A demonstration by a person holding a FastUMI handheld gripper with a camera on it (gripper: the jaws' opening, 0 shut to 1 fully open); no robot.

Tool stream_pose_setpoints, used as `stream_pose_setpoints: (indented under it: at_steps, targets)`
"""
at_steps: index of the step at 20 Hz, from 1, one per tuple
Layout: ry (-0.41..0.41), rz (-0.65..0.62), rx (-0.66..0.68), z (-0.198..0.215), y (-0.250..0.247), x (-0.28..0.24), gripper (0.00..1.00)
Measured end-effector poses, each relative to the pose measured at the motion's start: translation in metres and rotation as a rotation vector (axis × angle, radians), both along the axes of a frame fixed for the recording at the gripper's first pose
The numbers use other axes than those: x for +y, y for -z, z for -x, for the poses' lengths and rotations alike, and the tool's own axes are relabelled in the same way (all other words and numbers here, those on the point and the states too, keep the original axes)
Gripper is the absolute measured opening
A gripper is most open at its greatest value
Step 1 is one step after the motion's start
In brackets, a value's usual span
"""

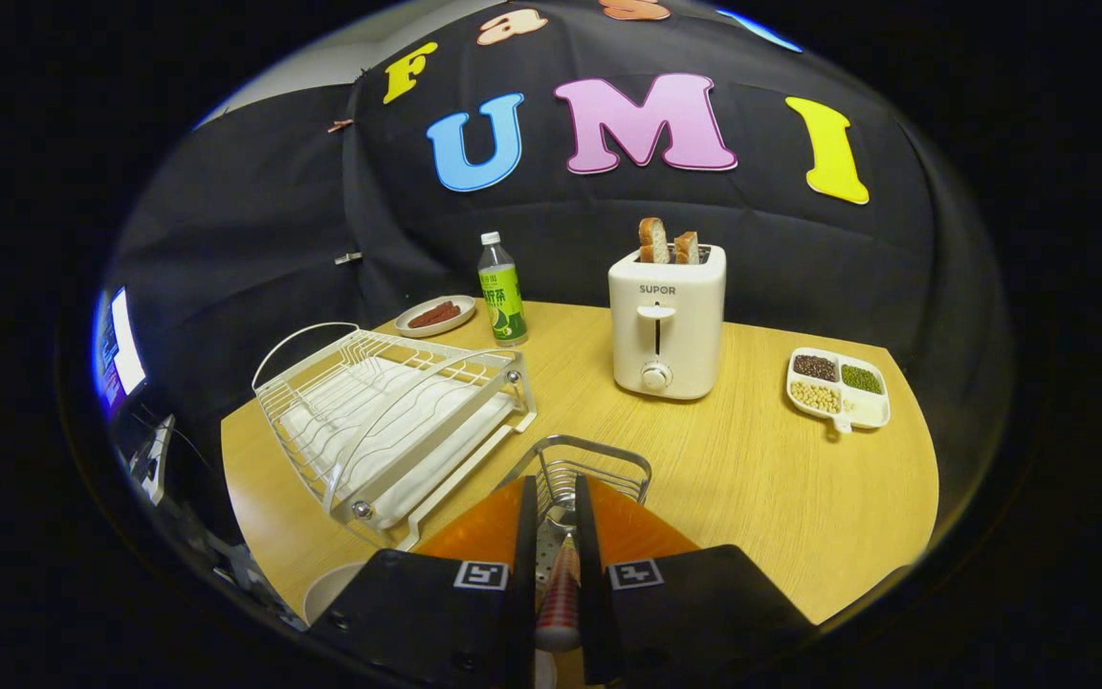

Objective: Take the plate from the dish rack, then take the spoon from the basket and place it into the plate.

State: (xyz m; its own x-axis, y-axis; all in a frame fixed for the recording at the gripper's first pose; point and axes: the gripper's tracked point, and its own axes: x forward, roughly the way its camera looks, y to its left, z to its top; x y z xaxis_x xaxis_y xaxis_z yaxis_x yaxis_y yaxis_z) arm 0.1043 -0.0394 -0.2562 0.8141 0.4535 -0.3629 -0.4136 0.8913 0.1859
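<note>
Spoon [559, 598] pinched by its handle in hand-held gripper [551, 517], fingers narrowed over wire basket [578, 469]

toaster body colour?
White toaster, clearest in gripper view, beyond the fingers closed on the spoon.

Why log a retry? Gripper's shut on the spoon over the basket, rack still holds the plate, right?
Not quite: in the gripper view the rack holds no plate. The rest stands: gripper shut on the spoon, above the basket.

Dish rack [388, 421] left of toaster [666, 321] (bottle [502, 290] between, behind)
</note>
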Motion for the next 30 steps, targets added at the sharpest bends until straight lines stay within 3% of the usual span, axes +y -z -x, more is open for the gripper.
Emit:
stream_pose_setpoints:
  at_steps: [8, 17, 23, 30]
  targets:
    - [0.002, -0.039, -0.053, 0.008, -0.058, -0.022, 0.23]
    - [-0.139, -0.129, -0.112, 0.058, -0.148, -0.010, 0.23]
    - [-0.286, -0.106, -0.051, 0.114, -0.113, 0.030, 0.23]
    - [-0.353, -0.036, 0.061, 0.128, -0.047, 0.060, 0.23]
